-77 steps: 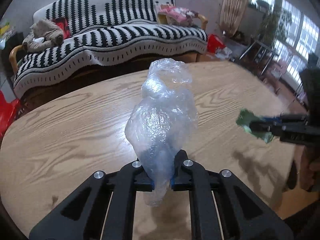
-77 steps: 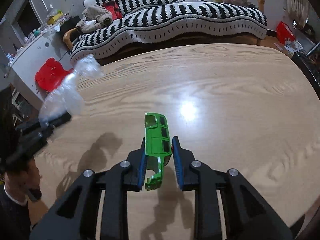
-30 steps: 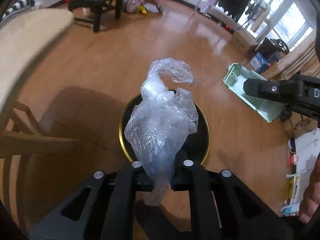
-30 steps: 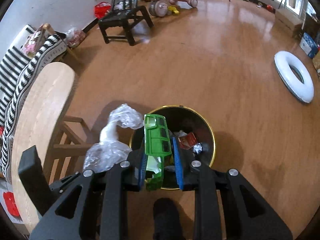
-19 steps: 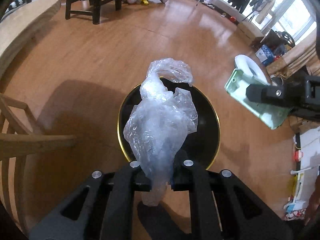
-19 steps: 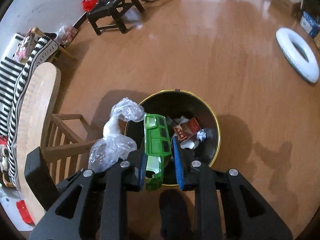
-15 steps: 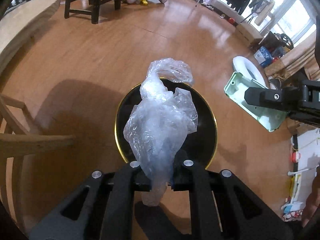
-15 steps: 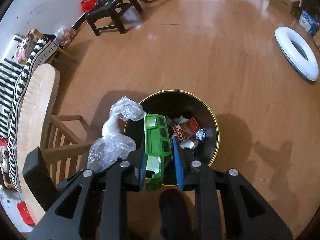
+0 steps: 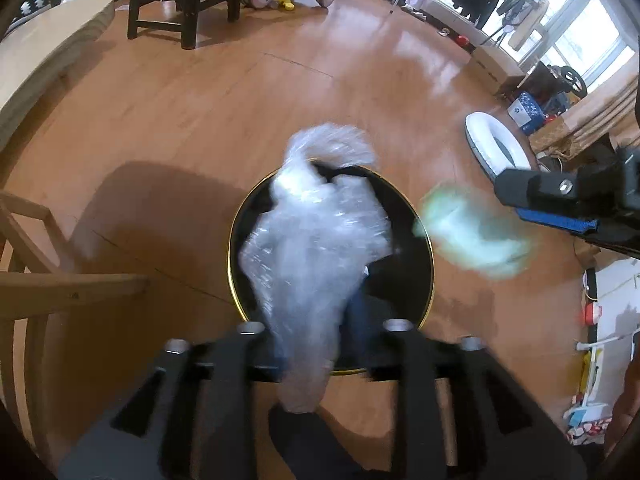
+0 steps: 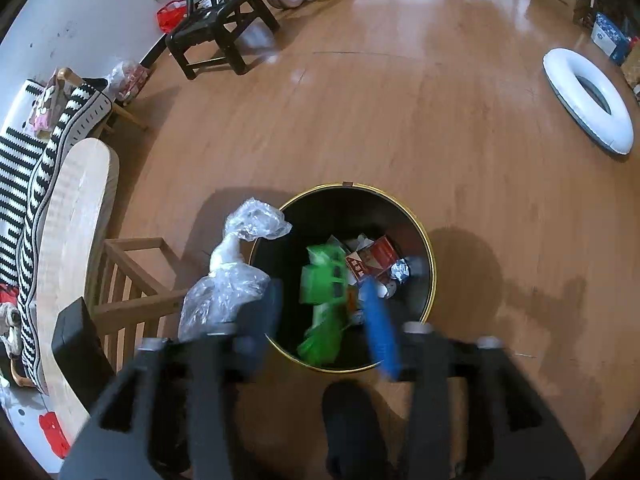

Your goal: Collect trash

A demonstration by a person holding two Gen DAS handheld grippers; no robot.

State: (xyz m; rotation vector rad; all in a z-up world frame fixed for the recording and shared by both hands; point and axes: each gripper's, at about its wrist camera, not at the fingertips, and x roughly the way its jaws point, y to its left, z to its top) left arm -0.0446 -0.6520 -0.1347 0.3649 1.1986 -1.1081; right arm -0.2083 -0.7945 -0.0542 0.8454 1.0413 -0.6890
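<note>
While the left hand-held gripper (image 9: 320, 344) hangs over the black bin (image 9: 430, 280), its jaws are opening and the clear plastic bag (image 9: 316, 248) sits loose between them — the drop step. From the right wrist, the right hand-held gripper (image 10: 328, 320) is also opening; the green wrapper (image 10: 324, 296) falls free between its jaws above the bin's trash — next, both should pull clear.

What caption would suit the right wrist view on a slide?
Right gripper opening above a black bin, the green plastic piece loose between its jaws, clear plastic bag alongside.
</note>
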